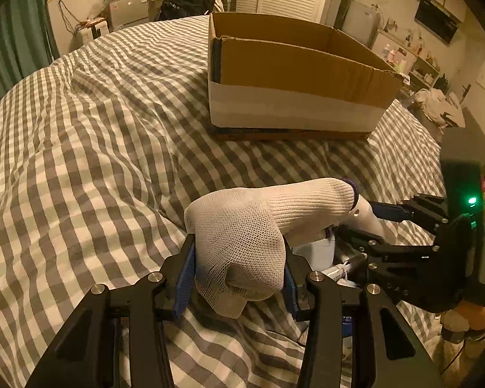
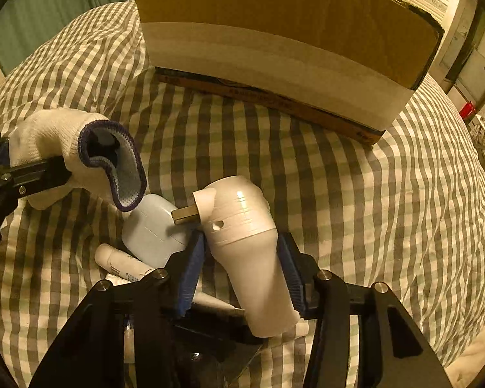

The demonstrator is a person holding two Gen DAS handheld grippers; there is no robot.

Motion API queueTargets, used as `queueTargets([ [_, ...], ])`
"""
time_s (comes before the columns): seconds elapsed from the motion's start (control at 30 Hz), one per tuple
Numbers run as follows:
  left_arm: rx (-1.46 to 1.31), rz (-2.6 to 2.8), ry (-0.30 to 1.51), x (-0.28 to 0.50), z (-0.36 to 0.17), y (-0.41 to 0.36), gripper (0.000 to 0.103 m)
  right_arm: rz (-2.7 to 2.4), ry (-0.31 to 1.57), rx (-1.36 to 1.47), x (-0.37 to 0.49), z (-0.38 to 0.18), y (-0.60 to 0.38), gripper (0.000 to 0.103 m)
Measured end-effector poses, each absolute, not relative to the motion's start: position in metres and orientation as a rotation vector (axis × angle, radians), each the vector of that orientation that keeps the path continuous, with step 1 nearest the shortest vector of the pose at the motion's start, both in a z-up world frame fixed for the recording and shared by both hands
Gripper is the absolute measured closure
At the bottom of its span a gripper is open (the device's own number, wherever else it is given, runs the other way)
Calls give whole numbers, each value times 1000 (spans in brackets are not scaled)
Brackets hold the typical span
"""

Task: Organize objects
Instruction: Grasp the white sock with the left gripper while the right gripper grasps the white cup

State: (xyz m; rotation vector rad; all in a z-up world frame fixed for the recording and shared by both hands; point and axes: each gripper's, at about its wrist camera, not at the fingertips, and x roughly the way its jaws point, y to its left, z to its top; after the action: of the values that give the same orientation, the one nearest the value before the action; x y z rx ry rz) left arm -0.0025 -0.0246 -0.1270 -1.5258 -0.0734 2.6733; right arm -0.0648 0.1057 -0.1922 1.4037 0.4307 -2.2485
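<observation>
Left gripper point(image 1: 239, 274) fingers clamped on white sock point(image 1: 242, 242), purple-trimmed cuff hanging open. Right gripper point(image 2: 242, 265) fingers closed on white plastic fitting point(image 2: 245, 242) (metal stub at tip). Pale blue case point(image 2: 152, 236) and tube point(image 2: 123, 262), possibly cream, lie on checked bed point(image 1: 97, 161). Cardboard box point(image 1: 291, 80) beyond, open-topped.

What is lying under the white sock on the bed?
Under the sock's cuff lies a pale blue case, with a white tube beside it. The sock and the right gripper hide anything more.
</observation>
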Motion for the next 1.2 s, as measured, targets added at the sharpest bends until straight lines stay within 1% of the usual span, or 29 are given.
queueTargets([
  [0.17,-1523,2688,-64,2,-123,-21,57,-2238,542,1392,-69,-206,96,58],
  [0.3,-1514,2703,-57,7,-120,-20,57,-2283,469,1357,-62,-192,105,58],
  [0.37,-1508,2710,-60,8,-116,-19,57,-2304,423,1330,-59,-178,114,58],
  [0.53,-1463,2729,-110,14,-98,-19,57,-2364,387,1222,-48,-136,125,58],
  [0.83,-1380,2792,-94,19,-50,-12,57,-2400,378,1092,-29,-72,132,58],
  [1.07,-1320,2798,-121,-2,-10,-7,57,-2453,353,1003,-28,-18,140,58],
  [1.2,-1246,2838,-76,-20,19,-2,57,-2459,327,960,-42,8,136,58],
])
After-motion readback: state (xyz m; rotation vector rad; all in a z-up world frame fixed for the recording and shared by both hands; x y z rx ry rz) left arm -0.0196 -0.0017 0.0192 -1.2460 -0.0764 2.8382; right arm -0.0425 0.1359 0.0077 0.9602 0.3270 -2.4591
